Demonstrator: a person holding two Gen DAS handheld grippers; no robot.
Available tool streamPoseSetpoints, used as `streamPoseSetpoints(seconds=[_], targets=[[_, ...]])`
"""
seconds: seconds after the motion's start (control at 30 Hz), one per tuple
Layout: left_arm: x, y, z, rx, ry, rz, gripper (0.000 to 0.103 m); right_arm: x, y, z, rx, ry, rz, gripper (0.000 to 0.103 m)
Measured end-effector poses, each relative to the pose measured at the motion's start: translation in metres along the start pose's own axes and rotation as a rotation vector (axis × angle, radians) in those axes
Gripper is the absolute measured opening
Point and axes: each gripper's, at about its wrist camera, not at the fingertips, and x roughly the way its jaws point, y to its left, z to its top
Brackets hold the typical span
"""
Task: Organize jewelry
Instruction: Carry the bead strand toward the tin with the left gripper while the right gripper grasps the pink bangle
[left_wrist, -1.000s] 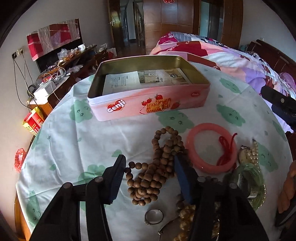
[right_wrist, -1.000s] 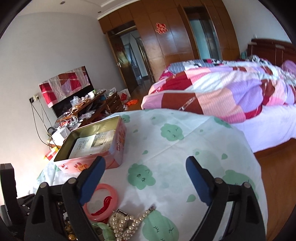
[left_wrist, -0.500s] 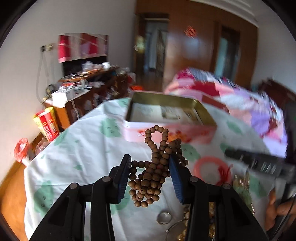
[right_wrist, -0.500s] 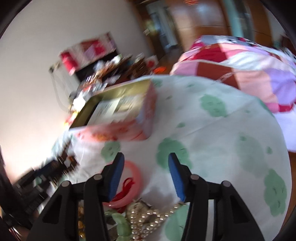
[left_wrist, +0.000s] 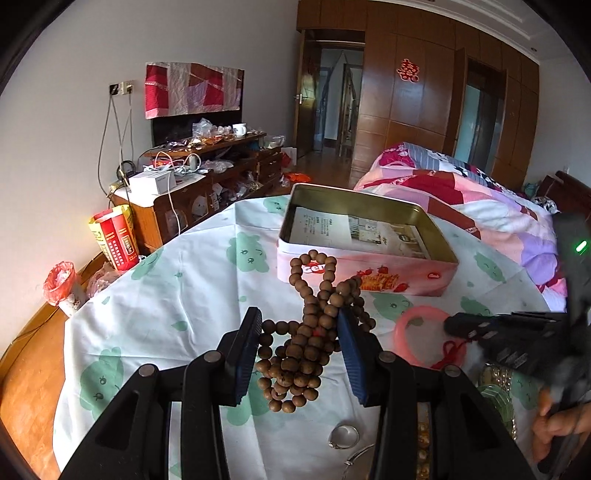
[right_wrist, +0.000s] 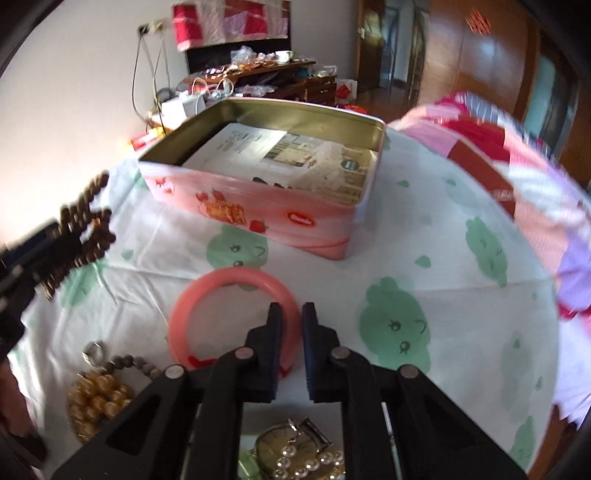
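My left gripper (left_wrist: 299, 325) is shut on a bunch of brown wooden prayer beads (left_wrist: 306, 347) and holds it above the tablecloth, short of the open pink tin (left_wrist: 369, 273). The beads also show at the left of the right wrist view (right_wrist: 85, 232). My right gripper (right_wrist: 291, 317) is shut on the rim of a pink bangle (right_wrist: 207, 291) that lies on the cloth; the bangle (left_wrist: 413, 317) carries a red cord. The tin (right_wrist: 258, 210) holds a printed paper.
A silver ring (left_wrist: 344, 435), gold pearl beads (right_wrist: 98, 398), a white pearl piece with a watch (right_wrist: 295, 454) and a green bangle (left_wrist: 498, 402) lie near the table's front. The round table has a white cloth with green prints (left_wrist: 177, 295). A bed (left_wrist: 480, 199) stands right.
My left gripper closed on the wooden beads and lifted them off the cloth. My right gripper narrowed, swung left and down, and closed on the pink bangle's rim.
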Motion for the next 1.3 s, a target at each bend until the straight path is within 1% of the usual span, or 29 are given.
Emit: streamPoseSetpoints(seconds=[0.07, 0.1, 0.17, 0.23, 0.3, 0.43, 0.5, 0.57, 0.7, 0.77, 0.8, 0.87, 0.9, 0.93, 1.0, 1.13, 1.17, 1.2, 1.27, 1.3], targets=[[0.000, 0.002, 0.000, -0.016, -0.002, 0.003, 0.043, -0.011, -0.020, -0.001, 0.128, -0.045, 0.132, 0.013], [0.000, 0.003, 0.000, -0.020, 0.000, 0.003, 0.043, -0.016, -0.028, -0.002, 0.180, -0.068, 0.173, 0.013], [0.000, 0.003, 0.000, -0.021, 0.000, 0.005, 0.043, -0.029, -0.042, -0.005, 0.257, -0.122, 0.207, 0.013], [-0.003, 0.002, -0.001, -0.018, -0.010, 0.007, 0.043, -0.037, -0.050, -0.007, 0.283, -0.161, 0.228, 0.013], [-0.006, 0.001, 0.000, -0.014, -0.026, 0.011, 0.043, -0.044, -0.053, -0.008, 0.289, -0.193, 0.228, 0.013], [-0.013, -0.002, 0.003, -0.016, -0.067, -0.012, 0.043, -0.059, -0.047, -0.005, 0.275, -0.272, 0.211, 0.012], [-0.012, -0.003, 0.009, -0.016, -0.085, -0.024, 0.043, -0.067, -0.046, 0.003, 0.277, -0.313, 0.237, 0.008], [-0.008, -0.006, 0.017, -0.013, -0.095, -0.028, 0.043, -0.072, -0.045, 0.016, 0.282, -0.344, 0.237, 0.008], [-0.004, -0.005, 0.028, -0.025, -0.111, -0.038, 0.043, -0.069, -0.048, 0.033, 0.268, -0.361, 0.184, 0.008], [-0.003, -0.004, 0.028, -0.028, -0.118, -0.042, 0.043, -0.065, -0.051, 0.034, 0.263, -0.336, 0.171, 0.009], [-0.001, -0.003, 0.026, -0.031, -0.117, -0.043, 0.043, -0.061, -0.051, 0.031, 0.254, -0.315, 0.144, 0.014], [0.004, -0.002, 0.021, -0.040, -0.102, -0.040, 0.043, -0.052, -0.049, 0.024, 0.226, -0.254, 0.097, 0.043], [0.008, -0.002, 0.020, -0.047, -0.090, -0.041, 0.043, -0.043, -0.048, 0.019, 0.219, -0.208, 0.083, 0.076], [0.010, -0.003, 0.018, -0.053, -0.079, -0.042, 0.043, -0.039, -0.049, 0.016, 0.220, -0.186, 0.078, 0.089], [0.014, -0.004, 0.018, -0.056, -0.060, -0.046, 0.043, -0.028, -0.045, 0.010, 0.211, -0.149, 0.071, 0.089], [0.010, -0.006, 0.018, -0.045, -0.078, -0.043, 0.043, 0.000, -0.031, 0.007, 0.169, -0.043, 0.033, 0.089], [0.010, -0.006, 0.018, -0.046, -0.075, -0.045, 0.043, 0.007, -0.025, 0.008, 0.147, -0.021, 0.008, 0.089], [0.010, -0.006, 0.018, -0.048, -0.073, -0.045, 0.043, 0.011, -0.017, 0.009, 0.102, -0.010, -0.036, 0.093], [0.009, -0.006, 0.018, -0.048, -0.079, -0.045, 0.043, 0.018, -0.004, 0.008, 0.020, 0.021, -0.117, 0.093], [0.009, -0.005, 0.019, -0.048, -0.081, -0.046, 0.043, 0.016, -0.003, 0.007, 0.018, 0.009, -0.118, 0.087]])
